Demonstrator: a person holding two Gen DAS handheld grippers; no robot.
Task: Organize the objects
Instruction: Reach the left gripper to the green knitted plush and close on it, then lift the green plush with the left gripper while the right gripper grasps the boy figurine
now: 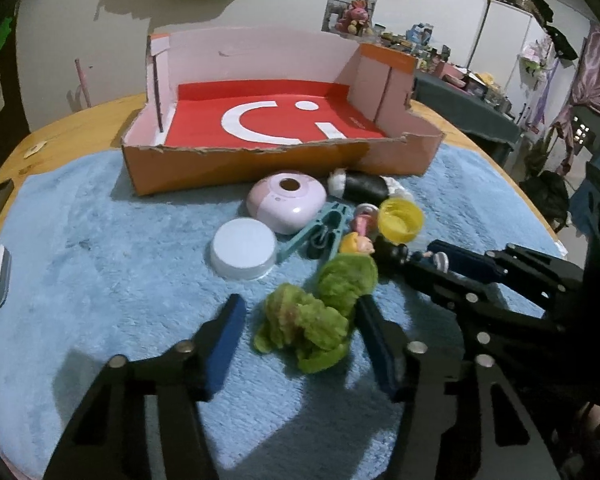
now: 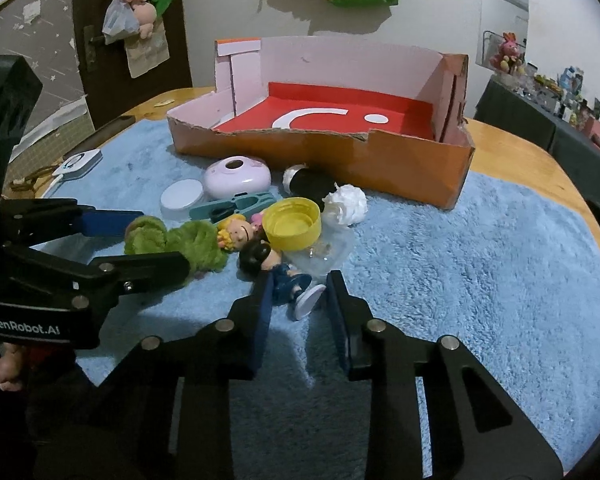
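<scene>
A pile of small objects lies on the blue mat in front of an orange cardboard box [image 1: 284, 160] with a red floor. My left gripper [image 1: 298, 312] is open, its fingers on either side of a green fuzzy toy [image 1: 312, 320], which also shows in the right wrist view [image 2: 180, 240]. My right gripper [image 2: 298, 288] is open around the legs of a dark-haired figurine [image 2: 272, 264]. A blonde figurine [image 2: 236, 234], a yellow cap [image 2: 292, 224], a teal clip [image 2: 236, 204], a lilac round case [image 1: 286, 202], a white lid [image 1: 244, 252] and a black roll [image 1: 364, 186] lie close together.
A white device [image 2: 76, 164] lies at the mat's left edge. A crumpled white wad [image 2: 346, 204] sits beside the yellow cap, on a clear plastic piece [image 2: 324, 252]. The wooden table [image 2: 548, 148] extends past the mat. Cluttered shelves stand far right.
</scene>
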